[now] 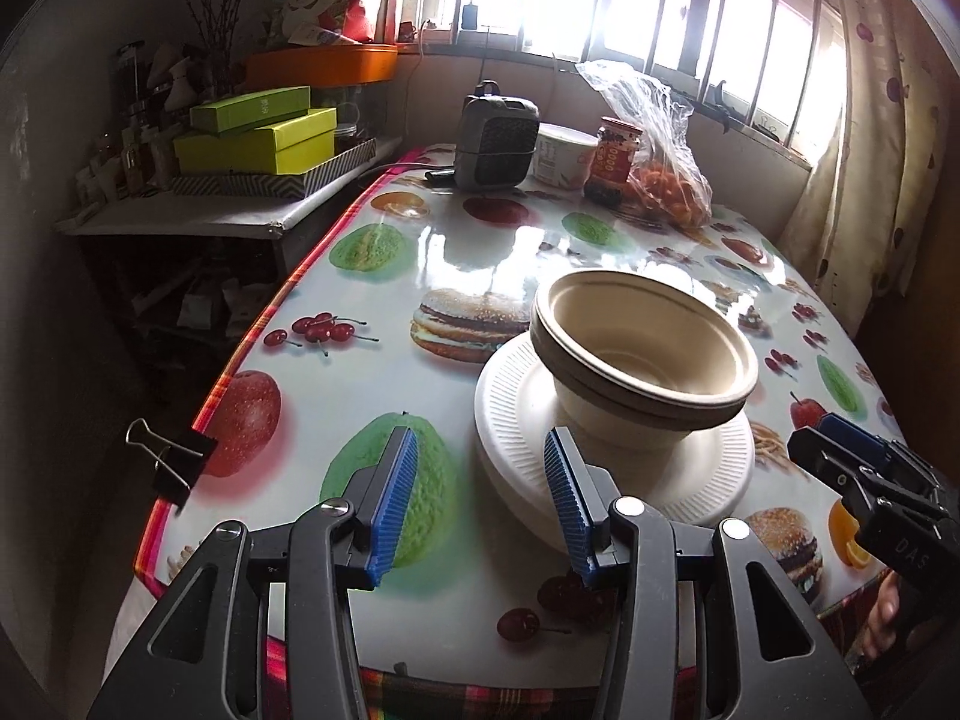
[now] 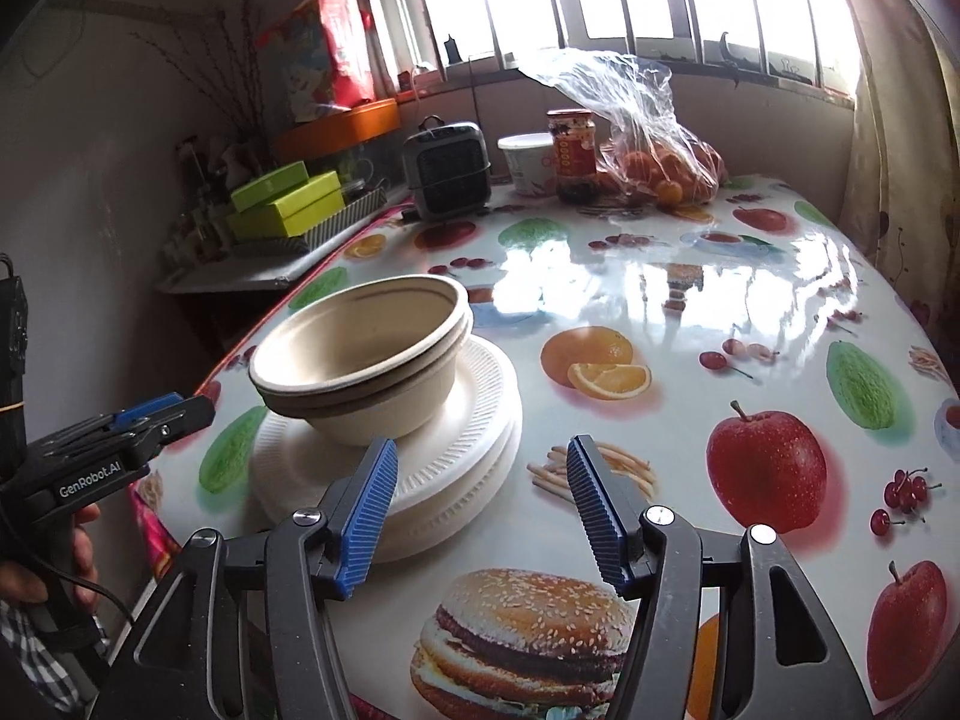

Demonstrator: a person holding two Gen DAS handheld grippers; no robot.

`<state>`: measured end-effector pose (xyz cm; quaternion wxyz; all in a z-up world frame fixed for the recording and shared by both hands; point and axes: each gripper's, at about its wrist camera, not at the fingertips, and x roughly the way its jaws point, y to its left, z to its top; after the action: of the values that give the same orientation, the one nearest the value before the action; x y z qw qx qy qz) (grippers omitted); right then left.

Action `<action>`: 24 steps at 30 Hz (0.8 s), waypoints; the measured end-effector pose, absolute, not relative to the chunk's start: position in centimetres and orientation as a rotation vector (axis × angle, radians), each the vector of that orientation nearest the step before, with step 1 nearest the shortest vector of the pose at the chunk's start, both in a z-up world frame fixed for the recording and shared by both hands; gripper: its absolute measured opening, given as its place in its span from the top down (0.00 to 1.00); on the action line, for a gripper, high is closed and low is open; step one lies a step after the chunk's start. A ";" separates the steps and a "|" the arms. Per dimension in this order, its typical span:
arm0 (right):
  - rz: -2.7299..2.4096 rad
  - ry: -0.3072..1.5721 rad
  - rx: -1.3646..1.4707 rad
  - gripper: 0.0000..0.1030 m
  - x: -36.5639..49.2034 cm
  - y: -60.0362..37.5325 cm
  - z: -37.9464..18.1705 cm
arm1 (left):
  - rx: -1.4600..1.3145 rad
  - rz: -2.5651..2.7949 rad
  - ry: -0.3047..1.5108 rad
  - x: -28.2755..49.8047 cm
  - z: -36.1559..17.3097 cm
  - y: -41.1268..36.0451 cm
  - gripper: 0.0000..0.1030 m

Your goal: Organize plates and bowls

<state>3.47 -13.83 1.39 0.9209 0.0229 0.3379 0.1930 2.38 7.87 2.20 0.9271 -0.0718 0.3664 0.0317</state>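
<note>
Glossy plastic tablecloth; matt, perhaps paper-pulp bowls; ribbed plates

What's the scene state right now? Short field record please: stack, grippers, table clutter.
stack: two nested tan bowls on a pile of white plates
stack place: near table edge
left gripper: open, nothing held, one blue finger in front of the plate rim
right gripper: open, nothing held, beside the plates
far end: small heater, white tub, jar, bag of oranges

Fruit-print tablecloth carries, toward twelve o'clock, a grey portable heater, white tub, red-labelled jar and clear bag of oranges; green boxes at ten o'clock.
</note>
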 end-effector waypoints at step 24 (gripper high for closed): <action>0.311 0.789 -0.095 0.23 2.5 -13.8 -4.1 | -0.116 0.116 0.842 1.4 -3.5 8.0 0.44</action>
<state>2.52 -13.75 -4.14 0.9104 -0.0460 0.3826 0.1507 1.42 7.97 -3.48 0.9094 -0.0560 0.4082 0.0564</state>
